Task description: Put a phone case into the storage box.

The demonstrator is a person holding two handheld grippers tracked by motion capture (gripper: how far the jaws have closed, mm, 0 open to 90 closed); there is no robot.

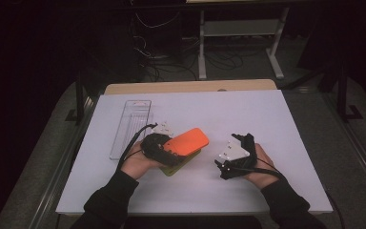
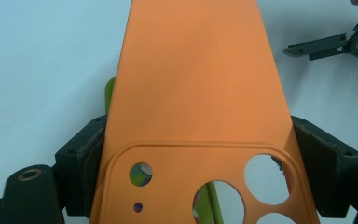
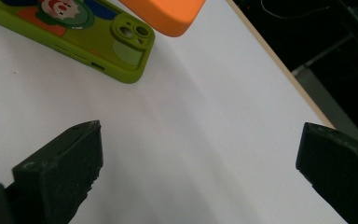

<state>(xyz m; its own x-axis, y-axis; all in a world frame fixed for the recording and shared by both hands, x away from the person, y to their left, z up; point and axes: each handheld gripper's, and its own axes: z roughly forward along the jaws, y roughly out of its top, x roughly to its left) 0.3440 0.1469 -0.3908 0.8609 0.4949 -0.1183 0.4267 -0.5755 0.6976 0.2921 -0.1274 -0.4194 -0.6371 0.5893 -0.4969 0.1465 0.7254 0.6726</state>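
My left gripper (image 1: pixel 168 149) is shut on an orange phone case (image 1: pixel 189 141), held a little above the white table. In the left gripper view its black pads (image 2: pixel 89 156) press on both long sides of the orange case (image 2: pixel 191 79), near the camera cut-outs. Under it a green phone case (image 1: pixel 177 166) with a cartoon print lies flat on the table; its edge (image 2: pixel 109 91) shows beside the orange one. My right gripper (image 1: pixel 237 146) rests to the right with jaws wide open and nothing between them (image 3: pixel 200 158). Ahead of it are the green case (image 3: pixel 88 35) and the orange case's corner (image 3: pixel 168 14).
A clear plastic tray (image 1: pixel 130 125) lies at the far left of the white table top (image 1: pixel 248 114). A wooden strip (image 1: pixel 190 87) runs along the far edge. The right gripper's jaw (image 2: pixel 328 45) shows at the upper right of the left gripper view.
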